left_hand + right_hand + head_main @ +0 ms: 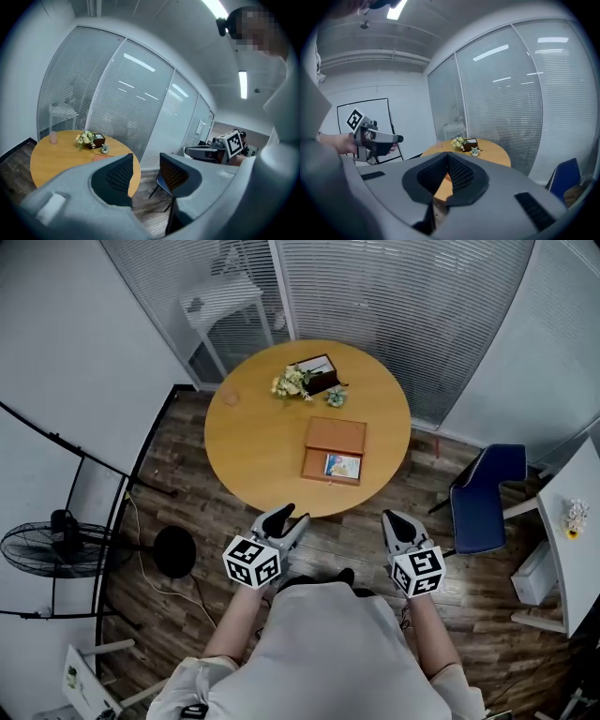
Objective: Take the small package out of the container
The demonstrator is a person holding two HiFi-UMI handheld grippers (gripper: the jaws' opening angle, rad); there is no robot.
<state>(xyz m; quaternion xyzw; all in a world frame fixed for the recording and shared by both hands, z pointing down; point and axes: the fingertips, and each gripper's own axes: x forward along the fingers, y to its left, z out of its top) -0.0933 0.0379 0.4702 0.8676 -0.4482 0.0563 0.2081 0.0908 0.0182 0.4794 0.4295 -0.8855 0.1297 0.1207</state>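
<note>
On the round wooden table (258, 442), a flat brown container (335, 451) lies open. Its lid is folded back, and a small colourful package (343, 466) rests in the near half. Both grippers hang short of the table's near edge, over the floor. My left gripper (286, 519) is open, with a clear gap between its pads and nothing in it (146, 161). Beside it, my right gripper (394, 519) has its pads meeting at the tips (448, 157) and holds nothing. Only a sliver of the container (101, 158) shows in the left gripper view.
Yellow flowers (292, 382), a dark box (319, 371), a small figurine (336, 397) and a pink cup (231, 395) stand at the table's far side. A blue chair (487, 493) is to the right, and a floor fan (47, 545) is to the left. Glass walls with blinds stand behind.
</note>
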